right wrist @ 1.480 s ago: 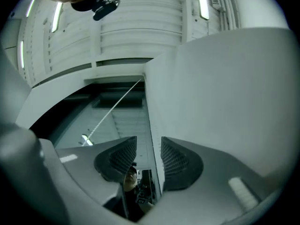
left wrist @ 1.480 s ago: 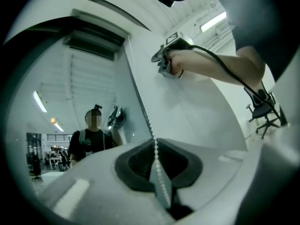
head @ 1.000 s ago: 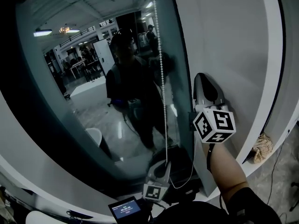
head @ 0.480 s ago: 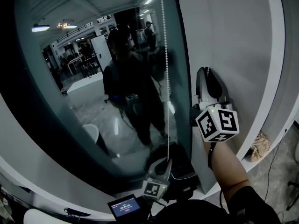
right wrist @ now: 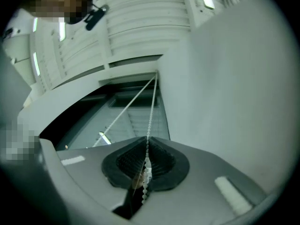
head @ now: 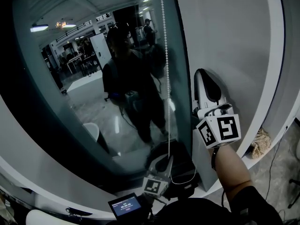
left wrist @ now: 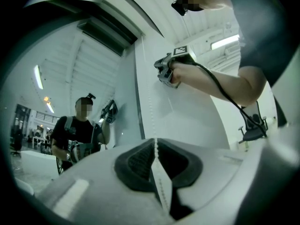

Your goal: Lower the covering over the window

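The window [head: 93, 102] is not covered yet; the left gripper [head: 162, 165] and the right gripper [head: 205, 77] both clench the chain [head: 165, 78], and the right jaws have just eased slightly.

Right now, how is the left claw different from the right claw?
The left claw sits low at the window's bottom; the right claw is higher, beside the white wall. The left claw is clamped tight; the right claw's jaws have just been opening slightly, chain between them. Both grip the bead chain.

Bead chain [head: 165, 78], top end beyond the upper edge
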Demonstrator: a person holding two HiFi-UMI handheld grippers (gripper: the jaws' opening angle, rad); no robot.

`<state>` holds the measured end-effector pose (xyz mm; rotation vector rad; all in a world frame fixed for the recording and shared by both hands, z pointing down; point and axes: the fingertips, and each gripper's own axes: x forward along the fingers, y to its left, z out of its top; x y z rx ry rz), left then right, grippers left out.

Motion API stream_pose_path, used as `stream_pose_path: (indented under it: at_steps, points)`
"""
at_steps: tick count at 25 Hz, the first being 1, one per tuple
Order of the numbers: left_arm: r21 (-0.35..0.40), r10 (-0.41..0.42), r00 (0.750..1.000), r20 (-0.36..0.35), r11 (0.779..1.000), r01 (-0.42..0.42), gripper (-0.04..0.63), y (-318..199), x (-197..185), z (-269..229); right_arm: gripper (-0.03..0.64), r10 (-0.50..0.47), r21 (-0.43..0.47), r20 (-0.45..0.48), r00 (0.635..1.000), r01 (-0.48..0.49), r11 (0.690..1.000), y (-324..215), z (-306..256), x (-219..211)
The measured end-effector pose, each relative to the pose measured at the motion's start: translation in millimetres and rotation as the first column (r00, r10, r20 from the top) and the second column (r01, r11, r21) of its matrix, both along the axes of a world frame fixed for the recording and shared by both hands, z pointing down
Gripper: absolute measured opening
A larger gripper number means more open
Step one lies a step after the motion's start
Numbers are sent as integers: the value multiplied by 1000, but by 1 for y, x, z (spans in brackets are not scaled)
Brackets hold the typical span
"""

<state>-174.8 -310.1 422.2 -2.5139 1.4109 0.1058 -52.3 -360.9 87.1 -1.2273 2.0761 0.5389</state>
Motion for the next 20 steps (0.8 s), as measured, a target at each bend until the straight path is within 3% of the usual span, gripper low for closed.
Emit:
stream_pose_path:
  at_steps: [4,7,9,12,14,16,20]
  points:
    - [-11,-17,1000,-13,1000,17,25,1,-1,-5,12,40,76,-177,983,-27,997,27,24,-15]
    - [-54,-50,988,-146,998,43,52,-1,-12,-18,12,11,71,-241,970,7,997,47,32,-15]
    - [-90,-71,956,-284,995,48,137,-7,-26,-25,12,-27,33,-309,951,39,999,54,49,-22]
    - [-129,-15,890,-456,990,-50,138,-14,-33,-22,12,-114,-77,-404,908,91,993,62,113,-43]
    - [-139,63,860,-507,978,-153,120,-8,-15,-35,12,-151,-174,-485,861,74,982,62,179,-51]
    - [-103,159,849,-505,965,-242,120,0,12,-58,12,-204,-297,-533,821,45,954,58,248,-54]
    - [2,299,871,-389,946,-323,137,16,69,-103,12,-350,-513,-559,752,18,858,63,362,-55]
